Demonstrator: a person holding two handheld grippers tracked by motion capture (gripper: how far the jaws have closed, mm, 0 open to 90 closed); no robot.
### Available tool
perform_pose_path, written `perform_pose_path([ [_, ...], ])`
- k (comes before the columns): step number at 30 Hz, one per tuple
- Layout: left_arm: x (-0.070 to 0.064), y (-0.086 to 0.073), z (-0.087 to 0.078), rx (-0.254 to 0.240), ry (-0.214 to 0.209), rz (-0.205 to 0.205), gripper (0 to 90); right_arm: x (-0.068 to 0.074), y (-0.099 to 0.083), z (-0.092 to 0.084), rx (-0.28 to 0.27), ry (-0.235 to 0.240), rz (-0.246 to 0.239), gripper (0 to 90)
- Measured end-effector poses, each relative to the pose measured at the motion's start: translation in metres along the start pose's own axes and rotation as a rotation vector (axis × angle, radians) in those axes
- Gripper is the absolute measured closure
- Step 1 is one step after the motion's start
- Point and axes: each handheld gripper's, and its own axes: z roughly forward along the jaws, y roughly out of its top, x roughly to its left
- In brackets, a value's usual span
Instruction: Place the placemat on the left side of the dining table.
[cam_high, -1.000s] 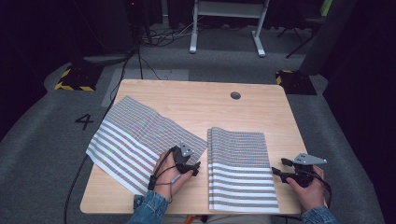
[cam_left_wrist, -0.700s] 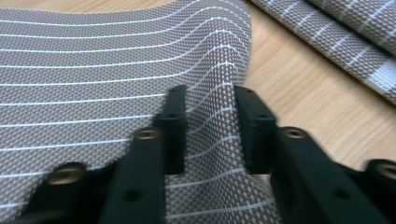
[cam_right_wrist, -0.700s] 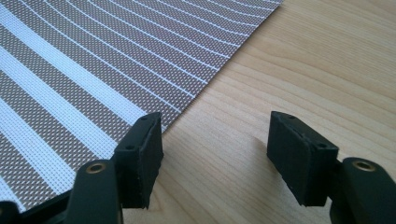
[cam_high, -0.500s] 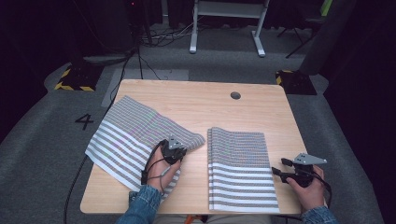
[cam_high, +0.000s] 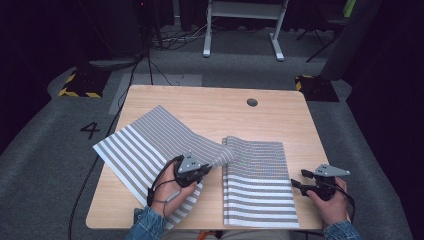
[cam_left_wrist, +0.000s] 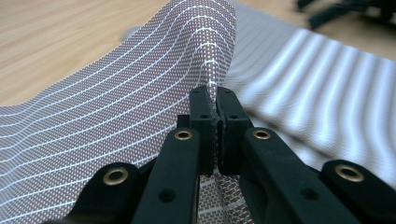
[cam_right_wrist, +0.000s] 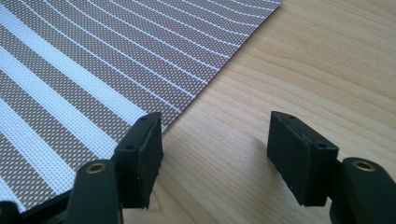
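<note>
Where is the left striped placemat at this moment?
In the high view, the left striped placemat lies on the table's left half, its right corner pinched by the left gripper.

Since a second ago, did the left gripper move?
Yes. The left gripper, shut on the striped mat, shifted left, away from the folded mat.

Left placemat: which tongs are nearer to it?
Left. The left tongs are shut on the left placemat, pinching its raised edge. The right tongs stand open over bare table beside the right placemat, farther off.
</note>
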Motion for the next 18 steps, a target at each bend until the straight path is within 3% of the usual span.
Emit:
perform_pose_path([
  [2,-0.013,0.000,-0.002,-0.001,-0.063,0.031,87.3,0.000,0.000,0.000,0.000,0.000,0.000,36.3],
  [3,-0.022,-0.002,-0.004,0.002,-0.139,0.055,87.2,0.000,0.000,0.000,0.000,0.000,0.000,36.3],
  [4,-0.027,-0.003,-0.005,0.023,-0.190,0.055,87.0,0.000,0.000,0.000,0.000,0.000,0.000,36.3],
  [5,-0.027,-0.003,-0.005,0.023,-0.190,0.055,86.3,0.000,0.000,0.000,0.000,0.000,-0.001,36.3],
  [6,-0.032,-0.007,-0.006,0.065,-0.285,0.017,83.7,0.000,0.000,0.000,0.000,0.000,0.000,36.3],
  [7,-0.032,-0.007,-0.006,0.065,-0.285,0.017,76.4,0.000,0.000,0.000,0.000,0.000,0.000,36.3],
  [8,-0.033,-0.010,-0.007,0.076,-0.325,-0.038,76.4,0.000,0.000,0.000,0.000,0.000,0.000,36.3],
  [9,-0.033,-0.011,-0.007,0.059,-0.331,-0.074,52.2,0.000,0.000,0.000,0.003,-0.001,-0.003,36.3],
  [10,-0.030,-0.013,-0.010,0.031,-0.293,-0.133,49.1,0.000,0.000,0.000,0.004,-0.001,-0.001,36.3],
  [12,-0.028,-0.013,-0.011,0.029,-0.274,-0.136,46.7,0.000,0.000,0.000,0.002,0.000,-0.001,36.3],
  [13,-0.025,-0.014,-0.013,0.018,-0.235,-0.137,46.7,0.000,0.000,0.000,0.000,0.000,0.000,36.3],
  [15,-0.019,-0.018,-0.017,0.006,-0.127,-0.155,43.7,0.000,0.000,0.000,0.000,0.000,0.000,36.3],
  [16,-0.012,-0.023,-0.021,0.007,-0.020,-0.164,42.8,0.000,0.000,0.000,0.003,-0.001,-0.001,36.3],
  [17,-0.012,-0.023,-0.021,0.007,-0.020,-0.164,41.1,0.000,0.000,0.000,0.004,-0.001,-0.002,36.3],
  [18,-0.002,-0.031,-0.028,0.020,0.070,-0.187,39.6,0.000,0.000,0.000,0.004,-0.001,-0.001,36.3],
])
